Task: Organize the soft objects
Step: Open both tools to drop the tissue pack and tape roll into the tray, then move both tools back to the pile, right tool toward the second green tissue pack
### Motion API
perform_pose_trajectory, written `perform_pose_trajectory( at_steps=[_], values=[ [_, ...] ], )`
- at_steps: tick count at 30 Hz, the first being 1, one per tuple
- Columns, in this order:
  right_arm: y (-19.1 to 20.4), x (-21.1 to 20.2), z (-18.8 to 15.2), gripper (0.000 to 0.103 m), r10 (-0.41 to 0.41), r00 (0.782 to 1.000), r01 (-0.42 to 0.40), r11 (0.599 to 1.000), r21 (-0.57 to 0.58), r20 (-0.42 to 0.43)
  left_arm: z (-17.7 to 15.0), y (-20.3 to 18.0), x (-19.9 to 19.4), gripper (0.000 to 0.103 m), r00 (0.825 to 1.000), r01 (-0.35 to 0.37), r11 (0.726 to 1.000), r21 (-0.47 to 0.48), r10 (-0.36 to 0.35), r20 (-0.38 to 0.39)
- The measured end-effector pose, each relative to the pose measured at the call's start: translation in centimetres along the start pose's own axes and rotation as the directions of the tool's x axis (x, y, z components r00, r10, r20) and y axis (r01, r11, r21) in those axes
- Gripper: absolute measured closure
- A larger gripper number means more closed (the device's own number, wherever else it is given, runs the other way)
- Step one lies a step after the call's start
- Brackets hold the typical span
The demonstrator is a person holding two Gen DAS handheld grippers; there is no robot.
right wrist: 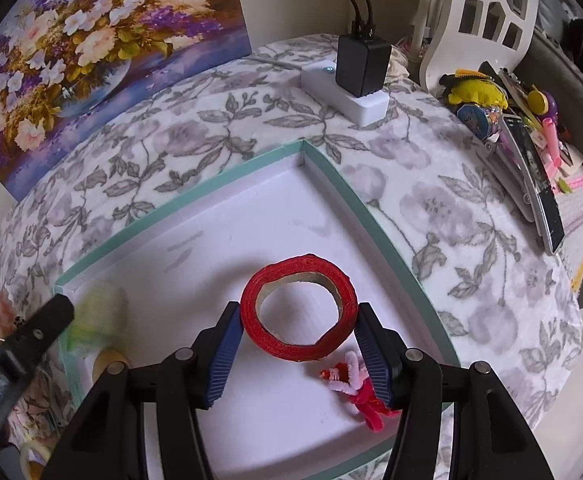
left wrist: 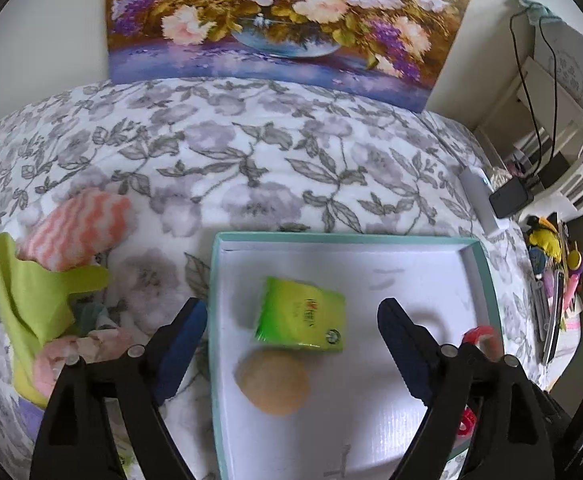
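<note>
Floral bedspread [left wrist: 251, 152] under a shallow teal-rimmed box [left wrist: 343, 238], painting [left wrist: 283, 20] behind. Left gripper [left wrist: 291, 344] spread wide above the green tissue pack [left wrist: 301, 314] and tan sponge [left wrist: 273, 382], both lying loose in the box, neither touched. Right gripper [right wrist: 297, 344] straddles the red tape roll [right wrist: 299, 308]; pads sit at its sides, contact unclear, looks like a release. Pipe-cleaner twist [right wrist: 355, 384] beside it. Likely placing step; next: left goes to the cloth pile [left wrist: 51, 276] outside the box.
</note>
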State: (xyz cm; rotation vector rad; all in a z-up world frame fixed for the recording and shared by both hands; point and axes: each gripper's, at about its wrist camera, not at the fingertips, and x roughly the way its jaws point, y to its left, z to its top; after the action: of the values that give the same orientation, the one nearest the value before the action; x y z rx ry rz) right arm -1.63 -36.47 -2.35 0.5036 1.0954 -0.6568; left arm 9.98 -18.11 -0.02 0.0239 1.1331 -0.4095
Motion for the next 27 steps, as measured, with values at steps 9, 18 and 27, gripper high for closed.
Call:
perform_pose_trajectory(
  at_steps=[9,18,27],
  values=[
    [0.1,-0.7,0.0,0.000,-0.034,0.999,0.035,0.999,-0.023,0.027,0.6,1.8,-1.3,0.010,0.994,-0.105,0.994,-0.021,0.106,0.028],
    [-0.5,-0.2,-0.2,0.000,-0.047,0.999,0.047,0.999,-0.001,-0.007,0.8,3.5,-1.5,0.010,0.989,-0.150,0.987,-0.053,0.150,-0.001],
    [0.1,-1.1,-0.6,0.000,-0.086,0.996,0.085,0.996,-0.036,-0.033,0.7,5.4,-2.9,0.010,0.980,-0.199,0.977,-0.070,0.197,-0.030]
  ],
)
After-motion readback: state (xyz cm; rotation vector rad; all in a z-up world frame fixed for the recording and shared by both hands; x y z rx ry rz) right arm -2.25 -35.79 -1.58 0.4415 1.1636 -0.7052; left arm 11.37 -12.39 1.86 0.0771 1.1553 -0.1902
